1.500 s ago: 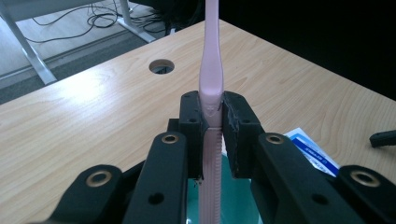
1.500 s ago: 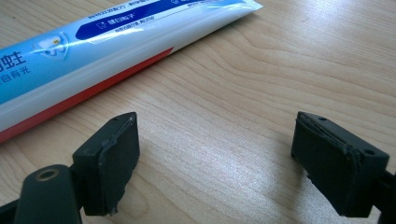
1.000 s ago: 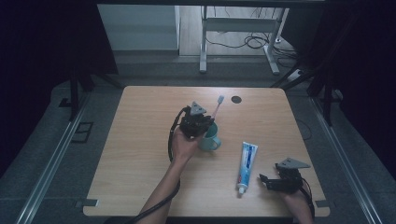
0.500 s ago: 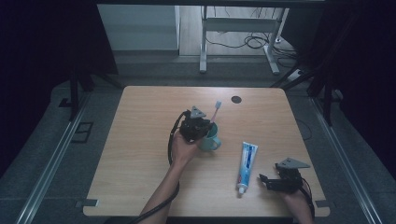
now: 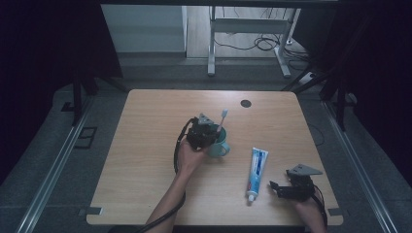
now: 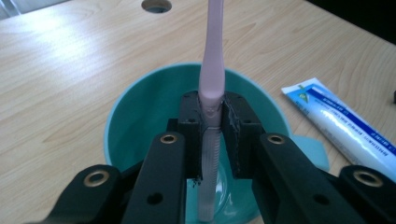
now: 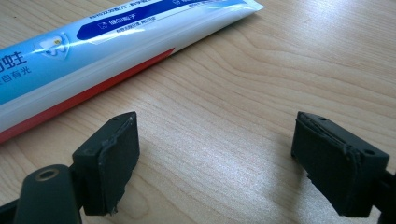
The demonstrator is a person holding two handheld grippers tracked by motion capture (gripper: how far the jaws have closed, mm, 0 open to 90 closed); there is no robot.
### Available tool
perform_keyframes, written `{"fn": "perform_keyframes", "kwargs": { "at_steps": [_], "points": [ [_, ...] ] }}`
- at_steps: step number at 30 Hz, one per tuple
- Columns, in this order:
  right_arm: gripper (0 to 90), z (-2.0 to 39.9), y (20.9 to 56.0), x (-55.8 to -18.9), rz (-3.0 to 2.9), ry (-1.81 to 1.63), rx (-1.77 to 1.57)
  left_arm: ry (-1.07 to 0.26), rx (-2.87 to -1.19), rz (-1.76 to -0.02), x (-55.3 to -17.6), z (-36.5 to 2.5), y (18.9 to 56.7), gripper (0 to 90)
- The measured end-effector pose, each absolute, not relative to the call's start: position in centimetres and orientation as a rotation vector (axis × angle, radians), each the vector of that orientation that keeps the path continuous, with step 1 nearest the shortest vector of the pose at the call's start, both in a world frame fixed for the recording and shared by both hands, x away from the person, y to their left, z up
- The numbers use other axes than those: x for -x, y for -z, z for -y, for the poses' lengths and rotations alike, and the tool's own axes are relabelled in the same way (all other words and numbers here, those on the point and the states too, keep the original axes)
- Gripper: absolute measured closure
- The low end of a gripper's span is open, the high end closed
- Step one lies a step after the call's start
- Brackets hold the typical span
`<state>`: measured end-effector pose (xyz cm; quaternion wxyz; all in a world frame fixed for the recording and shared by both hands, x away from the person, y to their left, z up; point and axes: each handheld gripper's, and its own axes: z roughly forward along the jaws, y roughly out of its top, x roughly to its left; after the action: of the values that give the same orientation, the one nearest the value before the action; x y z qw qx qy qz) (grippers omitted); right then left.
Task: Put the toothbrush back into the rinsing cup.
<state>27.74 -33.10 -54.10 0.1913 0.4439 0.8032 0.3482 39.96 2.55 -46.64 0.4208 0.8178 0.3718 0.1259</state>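
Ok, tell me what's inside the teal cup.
The pink toothbrush stands in the teal cup, its handle clamped by the left gripper. The gripper covers most of the cup's bottom, so anything else there can't be seen.

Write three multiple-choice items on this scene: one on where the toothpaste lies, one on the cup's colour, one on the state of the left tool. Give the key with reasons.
1. Where does the toothpaste tube lie?
A. inside the cup
B. flat on the table, between the cup and the right tool
C. on the floor

2. What colour is the cup?
A. teal
B. red
C. black

3. What state is the left tool in?
A. open and empty
B. shut on the toothpaste tube
C. shut on the toothbrush

Key: 1 B, the high view shows it on the table beside the open right tool. 2 A, its wall is teal. 3 C, the jaws clamp the pink toothbrush over the cup.
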Motion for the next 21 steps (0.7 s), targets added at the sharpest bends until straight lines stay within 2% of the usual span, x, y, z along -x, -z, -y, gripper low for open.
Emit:
{"fn": "perform_keyframes", "kwargs": {
  "at_steps": [13,21],
  "points": [
    [15.2,33.1,54.1,-27.74,-2.256,-0.978,-1.246,-0.283,-2.083,-0.978,-40.29,-2.74,46.63,77.5],
    [15.2,33.1,54.11,-27.74,-2.255,-0.978,-1.246,-0.29,-2.064,-0.982,-40.08,-2.92,46.14,71.9]
  ]
}}
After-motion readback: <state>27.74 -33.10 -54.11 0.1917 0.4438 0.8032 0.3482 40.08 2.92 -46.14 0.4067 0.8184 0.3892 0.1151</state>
